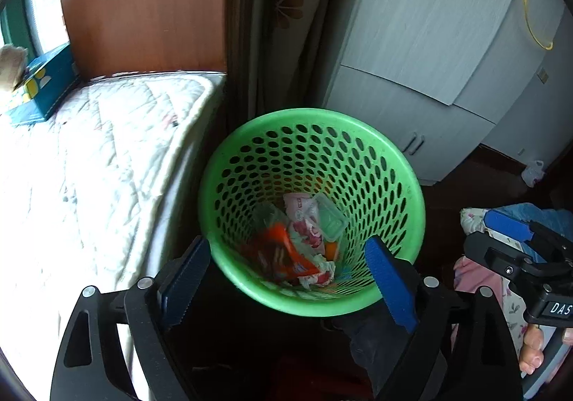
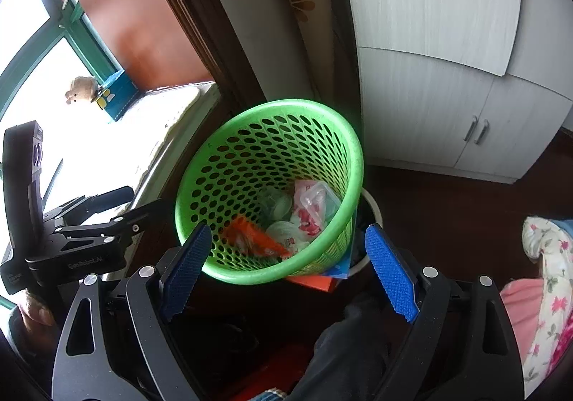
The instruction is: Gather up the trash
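a: green basket (image 1: 379, 150) standing on the dark floor (image 2: 447, 200), tucked between the mattress edge (image 1: 168, 164) and the pale wardrobe (image 1: 412, 107). tilted in the right wrist view, propped on something orange and blue (image 2: 331, 279) underneath.

b: and the trash?

a: down at the basket's bottom: orange wrapper (image 1: 286, 250), clear plastic lid (image 1: 331, 218), crumpled pink-and-white paper (image 1: 304, 218). all piled together, touching.

b: left gripper (image 1: 286, 284)?

a: hovering just above the basket's near rim, blue pads wide apart, nothing between them. one pad outside the rim toward the mattress, the other over the inside wall.

b: right gripper (image 2: 286, 272)?

a: same stance, spread wide, empty, near rim between the pads. visible too at the right edge of the left wrist view, held in a hand (image 1: 537, 347).

b: anything else around?

a: teal box (image 1: 43, 85) at the mattress's far corner by the window, plush toy (image 2: 80, 89) just beside it. floral cloth (image 2: 551, 257) at the right edge. yellow cord (image 1: 530, 6) hanging down the wardrobe. small white bag (image 1: 533, 171) on the floor by the wardrobe's foot.
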Available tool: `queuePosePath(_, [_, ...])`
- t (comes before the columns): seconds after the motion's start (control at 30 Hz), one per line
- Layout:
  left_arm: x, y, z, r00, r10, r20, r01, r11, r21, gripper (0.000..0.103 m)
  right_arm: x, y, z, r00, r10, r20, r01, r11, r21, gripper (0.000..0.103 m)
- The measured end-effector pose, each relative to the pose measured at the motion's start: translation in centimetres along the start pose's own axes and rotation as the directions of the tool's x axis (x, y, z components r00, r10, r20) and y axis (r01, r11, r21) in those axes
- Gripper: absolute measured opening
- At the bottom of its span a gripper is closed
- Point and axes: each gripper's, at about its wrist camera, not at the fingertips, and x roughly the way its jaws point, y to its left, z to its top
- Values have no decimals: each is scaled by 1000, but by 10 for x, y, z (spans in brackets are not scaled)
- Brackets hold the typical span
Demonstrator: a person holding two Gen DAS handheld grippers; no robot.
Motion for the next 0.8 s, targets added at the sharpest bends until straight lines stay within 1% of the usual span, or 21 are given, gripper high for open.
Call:
queuePosePath(0.17, [-16,13,-4,999,34,23,-33,999,-27,89,-2,11,-3,1000,12,3,-12,1000,-18,87])
queuePosePath(0.33, [-38,30,-9,994,98,50,-95,994,-60,93,-5,27,-4,999,32,11,-31,998,-46,87])
queuePosePath(0.43, [-52,42,-15,989,132,59,-126,988,-87,93,-7,39,-4,999,52,12,-51,996,-68,87])
queuePosePath(0.67, [-82,68,-33,971,226,83,-214,968,-132,93,-12,70,-2,996,84,28,-79,988,-131,87])
queuePosePath(0.8, [-99,85,-43,961,261,87,-244,955,-169,94,-13,83,0,994,107,30,-101,983,-156,87])
